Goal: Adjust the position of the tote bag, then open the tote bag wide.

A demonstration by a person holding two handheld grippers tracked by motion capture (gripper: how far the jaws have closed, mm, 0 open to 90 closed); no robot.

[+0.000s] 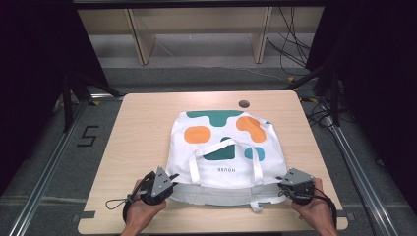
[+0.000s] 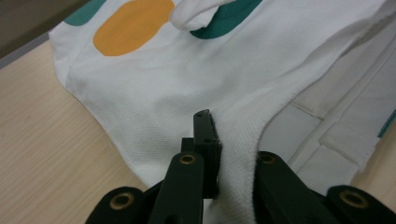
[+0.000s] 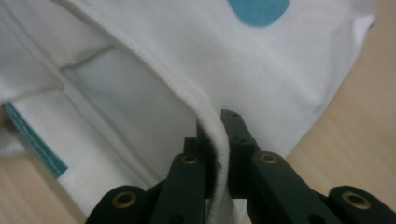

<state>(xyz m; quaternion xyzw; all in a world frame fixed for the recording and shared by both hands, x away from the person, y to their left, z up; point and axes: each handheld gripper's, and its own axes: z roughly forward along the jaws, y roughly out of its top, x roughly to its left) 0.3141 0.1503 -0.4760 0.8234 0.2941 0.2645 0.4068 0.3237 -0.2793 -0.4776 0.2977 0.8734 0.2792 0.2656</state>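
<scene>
Tote bag (image 1: 223, 147) hem sits clamped in both sets of jaws: the left gripper (image 2: 212, 154) has its jaws closed on the thick rolled rim of the upper fabric layer at the bag's near-left corner, and the right gripper (image 3: 219, 149) has its jaws nearly together with the same rim pinched between them at the near-right corner. Only that top layer appears caught on each side; the lower layer, with its pale lining and a teal stripe, lies loose on the table (image 1: 142, 123) beneath. From above, the white bag with orange, green and blue patches lies flat at the middle of the table, mouth toward the person, one white handle (image 1: 223, 150) flopped across the printed face and another strap end poking out under the near edge.

The bites are narrow and close to the rim's edge, so a sharp or uneven pull could slide the hem out of one side. Lifting the corners at different rates would likely skew the bag, and the loose handle may drag or fold under as the fabric moves.
</scene>
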